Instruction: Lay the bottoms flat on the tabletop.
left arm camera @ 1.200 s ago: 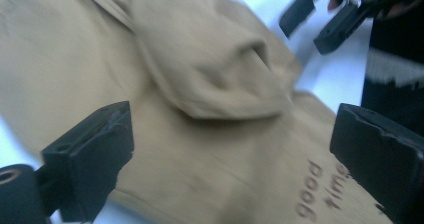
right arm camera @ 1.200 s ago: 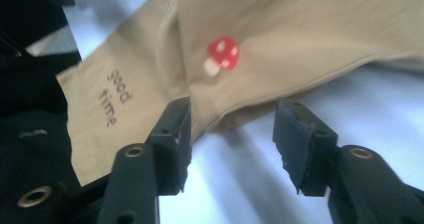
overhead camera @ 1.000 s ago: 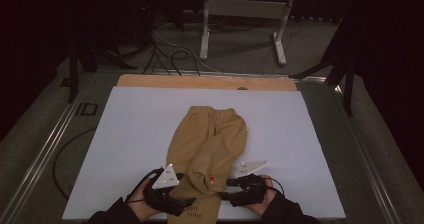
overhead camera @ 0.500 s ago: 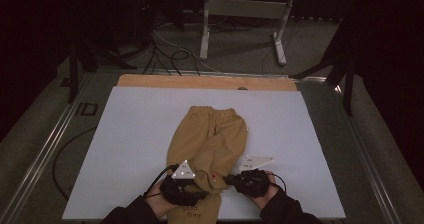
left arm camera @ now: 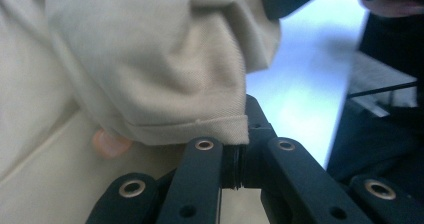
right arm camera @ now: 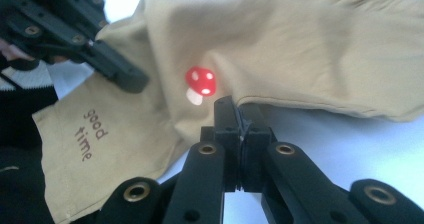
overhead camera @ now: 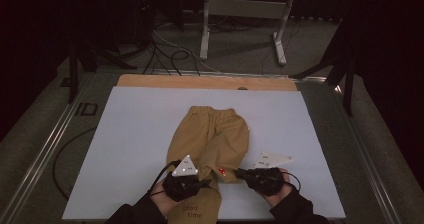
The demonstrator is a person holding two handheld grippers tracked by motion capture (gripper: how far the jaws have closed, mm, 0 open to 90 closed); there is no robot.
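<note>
The work in hand is folding a pair of tan trousers [overhead camera: 212,139] that lie on the white table [overhead camera: 125,134], waistband toward the far edge, legs toward the person.

Left side: the left tongs [overhead camera: 206,184] sit at the near end of the trouser legs. In the left gripper view the jaws have just been closing and now stand together, with the hem of one leg [left arm camera: 200,126] pinched between them. The cloth bunches and rises above the jaws, so the hem appears lifted off the layer beneath.

Centre: the fabric is a matte woven cotton, soft, creasing in broad folds. A small red mushroom patch [right arm camera: 200,82] and the printed words "good time" [right arm camera: 90,134] mark the lower legs. The waistband [overhead camera: 212,112] is gathered elastic.

Right side: the right tongs [overhead camera: 239,173] meet the outer edge of the right leg. In the right gripper view the jaws have just been closing and are pressed together on the cloth edge [right arm camera: 235,106] just below the mushroom.

Status: both grips appear made; the legs are not yet carried toward the waistband. The fold itself, and any smoothing, remain to be done.
</note>
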